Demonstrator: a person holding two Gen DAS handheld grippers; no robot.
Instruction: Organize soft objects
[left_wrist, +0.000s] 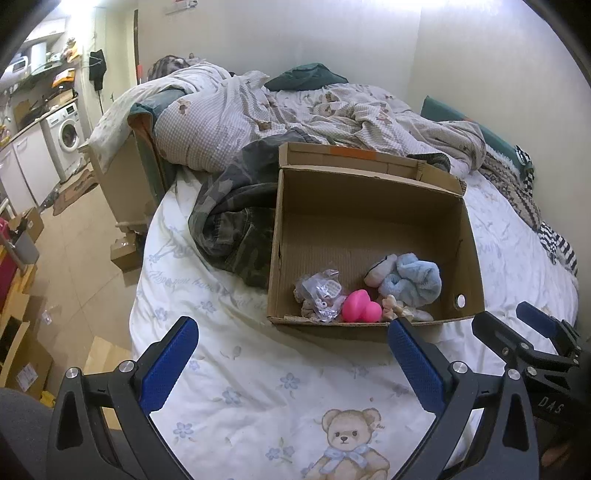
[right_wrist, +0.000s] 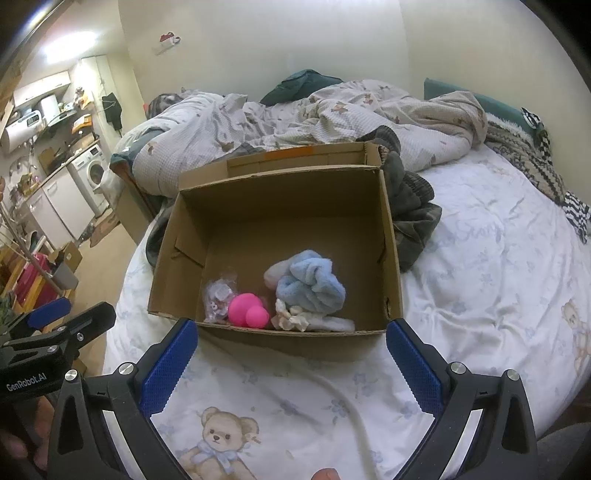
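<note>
An open cardboard box (left_wrist: 369, 221) (right_wrist: 280, 206) stands on the bed. Inside lie a fluffy light-blue cloth (left_wrist: 413, 282) (right_wrist: 312, 286), a pink soft toy (left_wrist: 360, 307) (right_wrist: 246, 310), a clear plastic bag with small items (left_wrist: 321, 293) (right_wrist: 218, 295) and a cream cloth piece (left_wrist: 397, 310) (right_wrist: 291, 319). My left gripper (left_wrist: 293, 343) is open and empty, just before the box's near wall. My right gripper (right_wrist: 291, 345) is open and empty, also in front of the box. Each gripper shows at the edge of the other's view.
A camouflage garment (left_wrist: 236, 221) (right_wrist: 413, 214) lies against the box. A rumpled checked duvet (left_wrist: 295, 110) and pillows fill the bed's far side. The white teddy-print sheet (left_wrist: 258, 387) covers the near part. Left of the bed is floor with cardboard boxes (left_wrist: 26, 354) and a washing machine (left_wrist: 68, 133).
</note>
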